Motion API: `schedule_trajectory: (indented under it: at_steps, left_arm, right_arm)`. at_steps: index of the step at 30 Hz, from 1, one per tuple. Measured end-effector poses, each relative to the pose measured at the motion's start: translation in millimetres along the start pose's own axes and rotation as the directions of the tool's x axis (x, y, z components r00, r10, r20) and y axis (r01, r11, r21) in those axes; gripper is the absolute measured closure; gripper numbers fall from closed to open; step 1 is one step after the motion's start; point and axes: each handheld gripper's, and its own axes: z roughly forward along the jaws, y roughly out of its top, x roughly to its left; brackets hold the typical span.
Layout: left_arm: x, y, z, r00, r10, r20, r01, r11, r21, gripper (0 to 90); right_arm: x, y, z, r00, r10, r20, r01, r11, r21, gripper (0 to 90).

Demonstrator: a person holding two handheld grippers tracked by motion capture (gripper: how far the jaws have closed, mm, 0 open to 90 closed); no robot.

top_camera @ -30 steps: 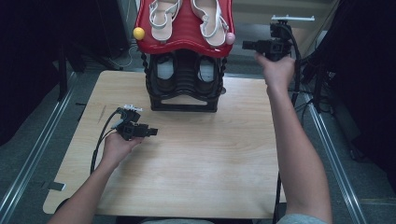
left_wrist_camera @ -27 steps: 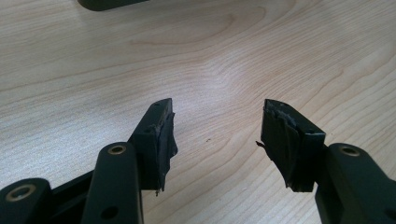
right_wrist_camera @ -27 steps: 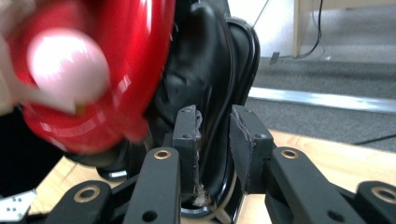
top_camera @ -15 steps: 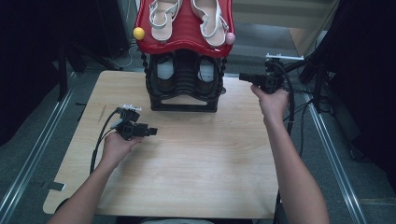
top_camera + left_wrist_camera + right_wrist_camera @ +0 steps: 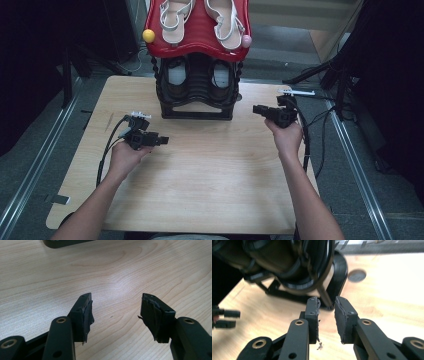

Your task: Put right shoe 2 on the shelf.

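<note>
A black shoe rack (image 5: 197,107) stands at the table's far middle, and its red top shelf (image 5: 197,35) carries two white sandals (image 5: 172,15). Two dark shoes (image 5: 176,75) sit on the lower shelf. My left gripper (image 5: 164,141) rests low over the wooden table (image 5: 210,175), left of the rack's front; its jaws (image 5: 116,298) are wide open over bare wood. My right gripper (image 5: 256,108) hovers just right of the rack's base. Its jaws (image 5: 327,301) stand a narrow gap apart with nothing between, pointing at the rack's base corner (image 5: 339,272).
A yellow ball (image 5: 148,35) and a pink ball (image 5: 246,41) cap the red shelf's front corners. Black stands and cables (image 5: 345,80) crowd the floor at the right. Metal rails (image 5: 45,165) run along both table sides. The left gripper (image 5: 224,317) shows far off in the right gripper view.
My right gripper has come down from beside the red top shelf to table height near the rack's base and moved toward me. The left gripper has stayed put.
</note>
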Motion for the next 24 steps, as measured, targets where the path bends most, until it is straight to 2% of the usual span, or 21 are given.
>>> schedule_trajectory:
  at_steps: [11,18,24]
  left_arm:
    - [-0.1,-0.1,0.4,0.9999,0.011,0.002,-0.011,0.9999,0.005,42.6]
    - [-0.8,-0.3,0.7,0.9998,0.010,0.016,-0.009,0.9999,-0.010,41.8]
    - [0.6,-0.4,0.3,0.9989,-0.002,0.047,0.003,0.9995,-0.033,37.7]
  right_arm:
    - [-1.3,-44.9,10.6,0.9999,-0.011,-0.010,0.011,1.000,0.015,73.9]
    - [-3.9,-59.9,13.1,0.9999,-0.006,-0.011,0.006,1.000,0.025,73.8]
    - [-4.8,-71.2,15.6,0.9997,-0.025,0.000,0.025,0.999,0.042,73.1]
